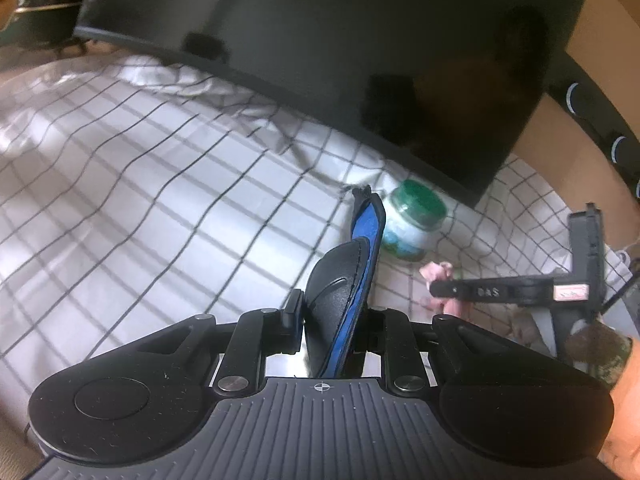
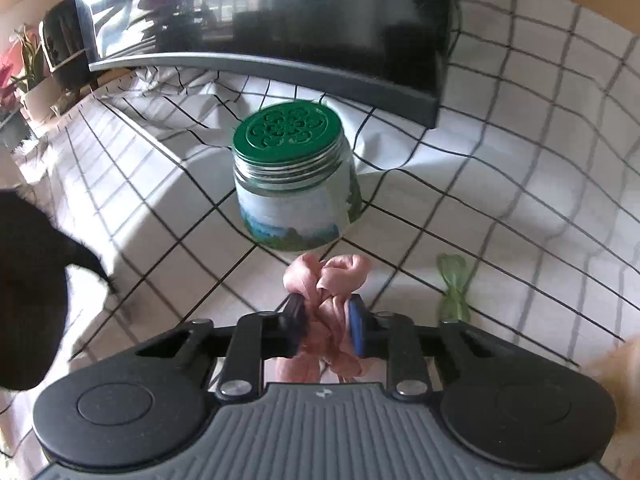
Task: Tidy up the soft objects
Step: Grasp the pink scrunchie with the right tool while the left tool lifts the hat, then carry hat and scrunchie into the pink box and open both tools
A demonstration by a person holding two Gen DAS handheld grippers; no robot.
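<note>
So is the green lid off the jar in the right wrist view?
No, the green lid sits screwed on top of the jar, which stands upright on the checked cloth.

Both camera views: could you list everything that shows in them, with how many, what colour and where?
Checked cloth: one, white with black lines, covering the surface under everything.
Monitor: one, black screen, standing at the back.
Jar: one, clear glass with a green lid and a scenic label, upright in front of the monitor.
Pink fabric bow: one, pink, just in front of the jar.
Green fabric bow: one, pale green, lying to the right of the pink one.
Black and blue pad: one, flat, soft-looking, standing on edge.
Potted plants: a few, reddish and green, far left.
Left gripper: one, black, fingers closed on the pad.
Right gripper: one, black, fingers closed on the pink bow.
</note>
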